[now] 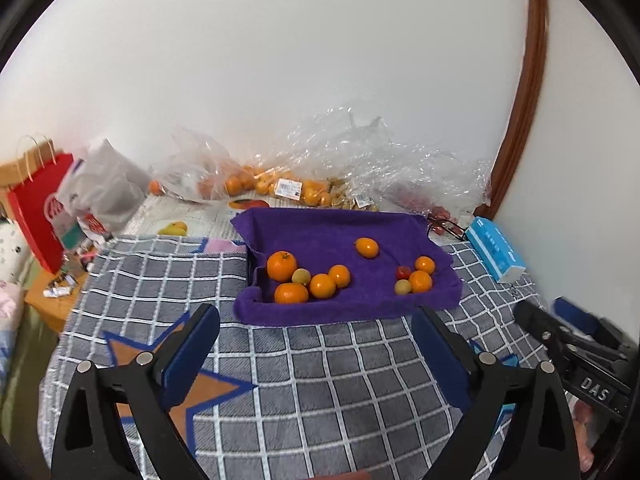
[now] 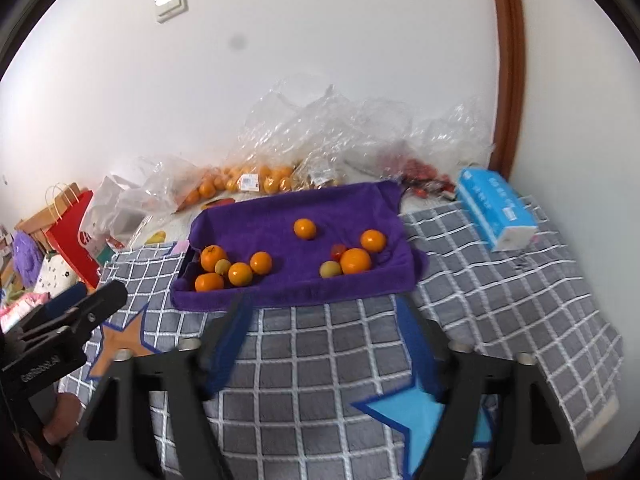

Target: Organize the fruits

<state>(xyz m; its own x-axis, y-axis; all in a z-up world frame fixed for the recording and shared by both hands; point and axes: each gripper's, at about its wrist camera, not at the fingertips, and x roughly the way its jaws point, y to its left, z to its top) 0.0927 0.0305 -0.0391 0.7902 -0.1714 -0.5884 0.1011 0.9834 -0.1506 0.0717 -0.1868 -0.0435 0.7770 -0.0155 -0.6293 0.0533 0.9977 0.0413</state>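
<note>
Oranges (image 1: pixel 322 285) on purple towel (image 1: pixel 320 232) over checked blanket (image 1: pixel 320 380), white wall (image 1: pixel 320 80) behind.

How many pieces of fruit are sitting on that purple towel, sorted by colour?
On the purple towel:
Orange: 7, such as the lone one at the back
Yellow-green: 2, one in the left cluster and one in the right cluster
Red: 1, the small one
Total: 10
</note>
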